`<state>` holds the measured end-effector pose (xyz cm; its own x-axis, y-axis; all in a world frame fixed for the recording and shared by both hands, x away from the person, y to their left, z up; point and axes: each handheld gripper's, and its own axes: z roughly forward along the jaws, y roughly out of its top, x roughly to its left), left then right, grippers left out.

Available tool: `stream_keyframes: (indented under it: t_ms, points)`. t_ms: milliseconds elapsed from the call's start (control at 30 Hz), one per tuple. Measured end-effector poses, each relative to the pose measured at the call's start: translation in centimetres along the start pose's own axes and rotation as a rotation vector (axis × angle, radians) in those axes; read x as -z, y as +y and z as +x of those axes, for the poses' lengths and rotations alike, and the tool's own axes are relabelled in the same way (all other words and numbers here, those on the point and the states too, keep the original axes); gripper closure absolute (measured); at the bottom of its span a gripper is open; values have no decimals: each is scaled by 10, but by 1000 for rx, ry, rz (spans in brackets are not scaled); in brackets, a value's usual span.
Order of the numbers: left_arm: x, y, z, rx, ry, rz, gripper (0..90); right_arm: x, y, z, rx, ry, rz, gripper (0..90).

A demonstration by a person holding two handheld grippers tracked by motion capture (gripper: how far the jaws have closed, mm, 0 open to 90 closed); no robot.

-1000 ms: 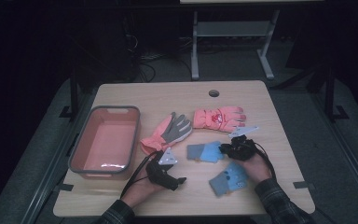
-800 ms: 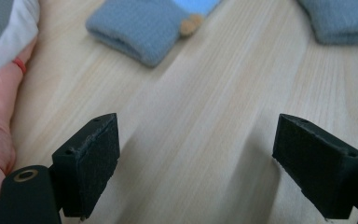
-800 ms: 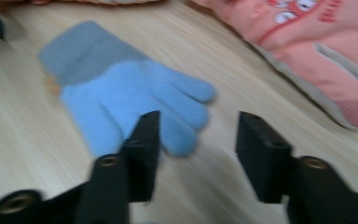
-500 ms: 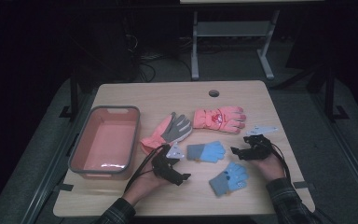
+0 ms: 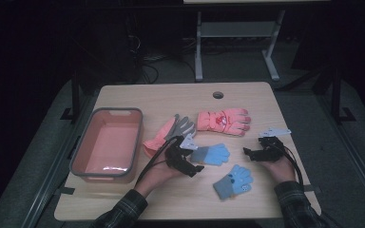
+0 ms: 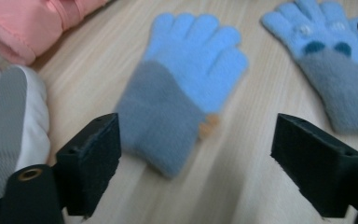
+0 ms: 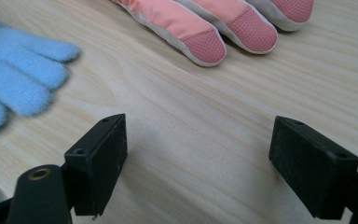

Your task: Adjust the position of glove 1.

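The left gripper [image 5: 196, 167] hovers over the near middle of the wooden table [image 5: 171, 95], its jaws spread wide with nothing between them; in the left gripper view those jaws frame a blue knitted glove with a grey cuff [image 6: 182, 88], which lies flat on the wood just beyond them, fingers pointing away, the pads not touching it; from above that same glove [image 5: 211, 154] sits right beside the left gripper, on its right. The right gripper [image 5: 248, 153] is held at the right side of the table, well apart from the left one; its jaws have just been opening and now stand wide over bare wood, nothing in them; the fingertips of the blue glove [image 7: 23, 70] show at the left of the right gripper view. A second blue glove with dark patches on the palm [image 5: 234, 181] lies nearer the person, between the two hands, a little to the right of the first. Farther off lie a pink padded glove [image 5: 223, 121] and, left of it, a pink and grey glove [image 5: 171, 133], whose grey fingers reach toward the padded one. A pink plastic tub with a grey rim [image 5: 78, 156] stands at the left side of the table, apart from all the gloves.
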<state>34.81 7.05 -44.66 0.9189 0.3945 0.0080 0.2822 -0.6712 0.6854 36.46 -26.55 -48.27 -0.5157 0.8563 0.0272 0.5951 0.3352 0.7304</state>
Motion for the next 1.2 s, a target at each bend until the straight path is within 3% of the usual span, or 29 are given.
stream_keyframes:
  t_ms: [200, 333, 467, 600, 767, 1067, 1200]
  points:
    - [-6, 9, 15, 14, 23, -7, 285, 0, 0, 0, -3, -1, 1, 185]
    - [-10, 15, 23, -2, 48, -3, 512, 0, 0, 0, -5, -1, 1, 185]
    - [-18, 20, 30, 33, 51, 32, 743, 0, 0, 0, -4, -2, 1, 186]
    - [-23, 22, 31, 52, 51, 75, 879, 0, 0, 0, -7, -5, 2, 186]
    - [-18, 20, 23, 66, 21, 116, 893, 0, 0, 0, -8, -5, 2, 186]
    - [-6, 9, -1, 57, -32, 123, 890, 0, 0, 0, -9, -5, 2, 186]
    - [-5, 12, 0, 69, -31, 102, 793, 0, 0, 0, -8, -5, 2, 186]
